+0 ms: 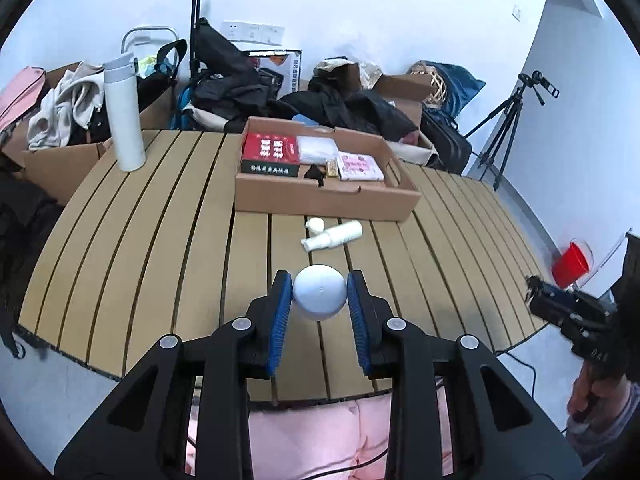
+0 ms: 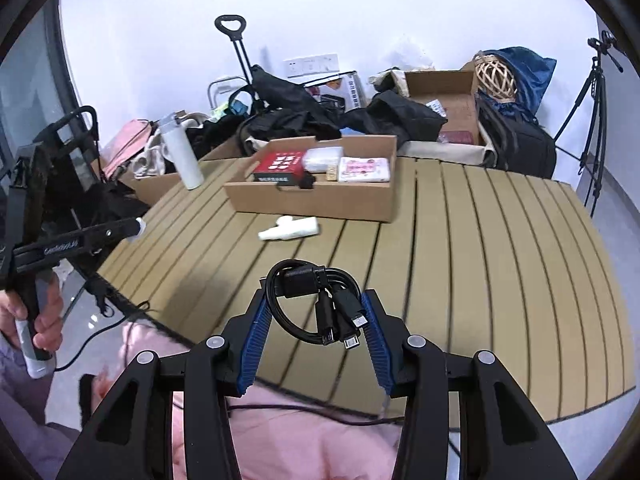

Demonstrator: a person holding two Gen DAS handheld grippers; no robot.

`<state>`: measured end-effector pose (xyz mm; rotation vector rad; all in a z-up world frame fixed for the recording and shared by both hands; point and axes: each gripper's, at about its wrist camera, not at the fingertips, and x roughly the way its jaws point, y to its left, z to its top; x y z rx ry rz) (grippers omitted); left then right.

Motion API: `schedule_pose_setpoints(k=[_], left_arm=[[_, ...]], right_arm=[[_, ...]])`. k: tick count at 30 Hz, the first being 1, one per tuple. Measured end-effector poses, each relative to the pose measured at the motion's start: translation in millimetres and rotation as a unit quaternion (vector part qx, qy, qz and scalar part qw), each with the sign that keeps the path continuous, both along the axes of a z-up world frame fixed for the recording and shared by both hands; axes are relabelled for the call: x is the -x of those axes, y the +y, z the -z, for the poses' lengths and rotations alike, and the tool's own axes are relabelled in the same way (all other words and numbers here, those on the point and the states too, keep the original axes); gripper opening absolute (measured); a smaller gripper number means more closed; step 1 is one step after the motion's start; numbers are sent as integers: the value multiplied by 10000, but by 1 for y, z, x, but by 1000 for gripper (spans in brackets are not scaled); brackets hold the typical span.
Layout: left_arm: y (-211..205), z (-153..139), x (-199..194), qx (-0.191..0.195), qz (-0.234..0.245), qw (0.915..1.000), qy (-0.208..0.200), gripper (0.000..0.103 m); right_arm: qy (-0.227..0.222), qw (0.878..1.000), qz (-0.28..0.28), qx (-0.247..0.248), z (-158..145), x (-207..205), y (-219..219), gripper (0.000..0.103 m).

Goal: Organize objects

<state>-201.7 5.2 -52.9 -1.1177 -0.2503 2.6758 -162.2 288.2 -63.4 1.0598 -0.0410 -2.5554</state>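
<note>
My left gripper (image 1: 319,294) is shut on a pale blue round bottle (image 1: 319,298), held above the slatted wooden table (image 1: 160,216). My right gripper (image 2: 314,314) is shut on a coiled black cable bundle (image 2: 316,304) with several plugs hanging down. A cardboard box (image 1: 320,196) at the table's far middle holds a red box (image 1: 271,152), a clear bag and a pink packet (image 1: 358,165). In front of it lie a white spray bottle (image 1: 334,236) and a small white cap (image 1: 314,225); they also show in the right wrist view (image 2: 290,230).
A tall white thermos (image 1: 124,114) stands at the table's back left. Bags, clothes and cardboard boxes are piled behind the table (image 1: 248,80). A tripod (image 1: 508,128) stands at the right. A red cup (image 1: 571,264) sits off the table's right edge.
</note>
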Motion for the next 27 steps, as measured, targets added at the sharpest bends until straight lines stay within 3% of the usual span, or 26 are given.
schedule_pose_setpoints(k=[4,8,11,14,16,20,24,27], left_arm=[[-1,-16,19,-110,242,9993,258,25],[-11,-30,71,-204,304,9989,304,25],[-20,-32,128,-433,333,9984,149,25],[-22,-14,188,-709,516,9959,-233,25],[-21,11,231,-798,537,9935,-617,25],[-12,54,276,-510,441,9922,-1052,25],[-8,89,302,-259,437,9894,-1358,25],[-4,115,312,304,270,9880,-1490,32]], right_arm=[[75,9999,-81,48,-8,10,-12,49],[193,9992,-315,118,-26,50,-23,49],[374,9981,-490,44,-43,92,-39,49],[311,9976,-619,16,-42,146,-60,49],[78,9977,-665,-41,-23,192,-77,49],[-645,9958,-627,-151,37,271,-105,49],[-1138,9917,-590,7,83,315,-119,50],[-1374,9892,-505,4,105,331,-125,50]])
